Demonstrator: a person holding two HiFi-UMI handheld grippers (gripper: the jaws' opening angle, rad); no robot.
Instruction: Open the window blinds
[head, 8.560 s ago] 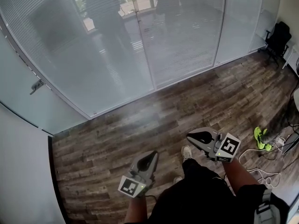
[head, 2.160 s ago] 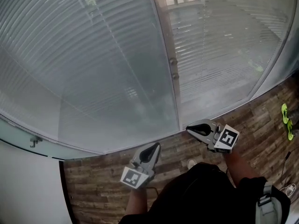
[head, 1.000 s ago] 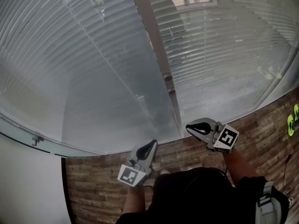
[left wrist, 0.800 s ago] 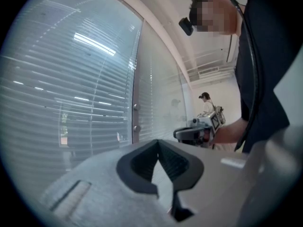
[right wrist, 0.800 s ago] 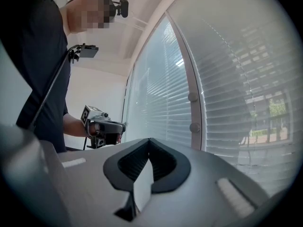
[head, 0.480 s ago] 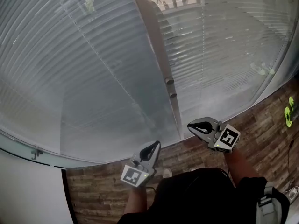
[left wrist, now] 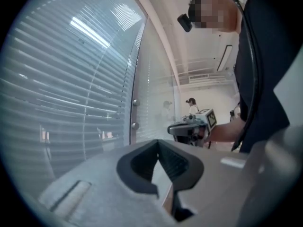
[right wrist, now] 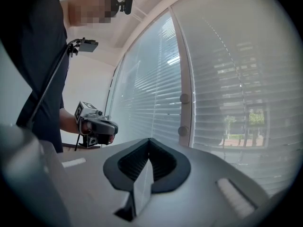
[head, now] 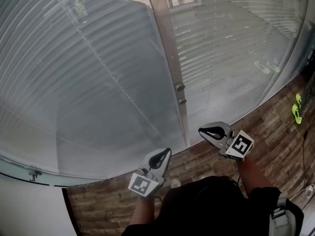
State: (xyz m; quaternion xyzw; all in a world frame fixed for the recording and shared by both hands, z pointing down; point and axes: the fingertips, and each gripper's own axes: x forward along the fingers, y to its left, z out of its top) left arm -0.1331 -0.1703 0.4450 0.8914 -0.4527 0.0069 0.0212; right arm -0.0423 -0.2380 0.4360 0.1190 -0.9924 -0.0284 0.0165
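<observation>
Closed horizontal window blinds (head: 98, 73) hang behind glass panels right in front of me. Between two panels runs a vertical frame post (head: 170, 48) with two round knobs (head: 180, 88) on it. My left gripper (head: 162, 156) is held low, short of the glass, left of the post; it is shut and empty. To the right of the post, my right gripper (head: 210, 131) is also shut and empty, below the knobs. The left gripper view shows the blinds (left wrist: 71, 79), the knobs (left wrist: 135, 102) and that gripper's own shut jaws. In the right gripper view the knobs (right wrist: 183, 98) stand just beyond the shut jaws.
Dark wood floor (head: 275, 132) runs along the foot of the glass. A pair of green shoes (head: 297, 113) lies at the far right. A white wall with a small fitting (head: 33, 173) meets the glass at the lower left.
The glass and the post with its knobs have shifted in view as I turned slightly. The left gripper has edged a little toward the post. Both grippers have stayed shut.
</observation>
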